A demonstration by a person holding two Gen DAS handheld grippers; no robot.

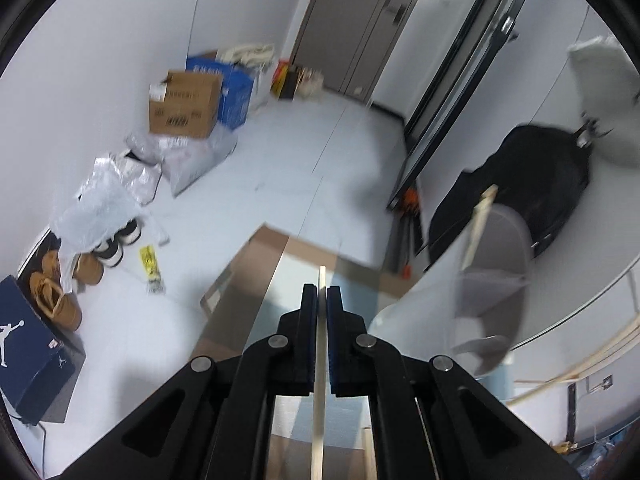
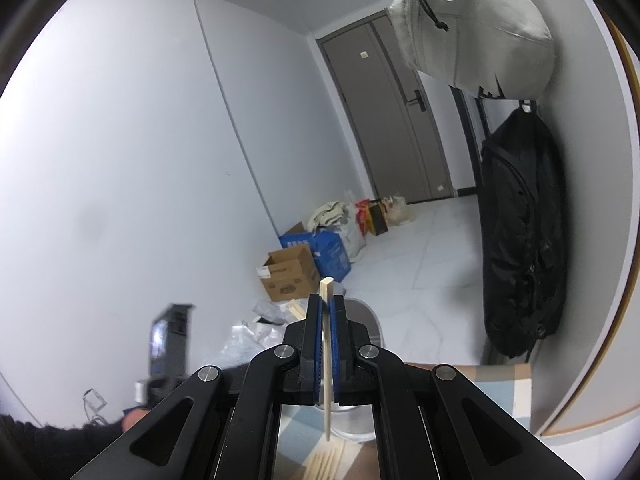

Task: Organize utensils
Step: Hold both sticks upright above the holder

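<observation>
The left tongs (image 1: 322, 300) are clamped on one thin wooden chopstick (image 1: 320, 360). The stick runs straight between the blue pads, so it cannot slip or spin. The right tongs (image 2: 325, 312) are clamped on another chopstick (image 2: 327, 360). Its flat top pokes out above the pads and its thin tip points down. I think each hand has picked up one stick to drop it into the holder.

The gray holder (image 1: 492, 280) is a tall cup with a wall inside it. It stands near the far edge of the table (image 1: 248, 280), on a blue and white checked cloth (image 2: 520, 396). One chopstick (image 1: 478, 228) already leans in it. In the right view the held stick hangs just in front of the holder, so it looks close to going in.

More loose chopsticks (image 2: 326, 460) lie on the table under the right tongs. They wait their turn.

The left view is blurry, so small things there are hard to tell. Off the table, on the floor, there is a brown cardboard box (image 1: 184, 104), a blue box (image 1: 236, 88), plastic bags (image 1: 100, 200) and shoes (image 1: 56, 296). A black backpack (image 2: 520, 240) hangs on the wall. None of these are in the way. The leaning stick in the holder could bump a new one.
</observation>
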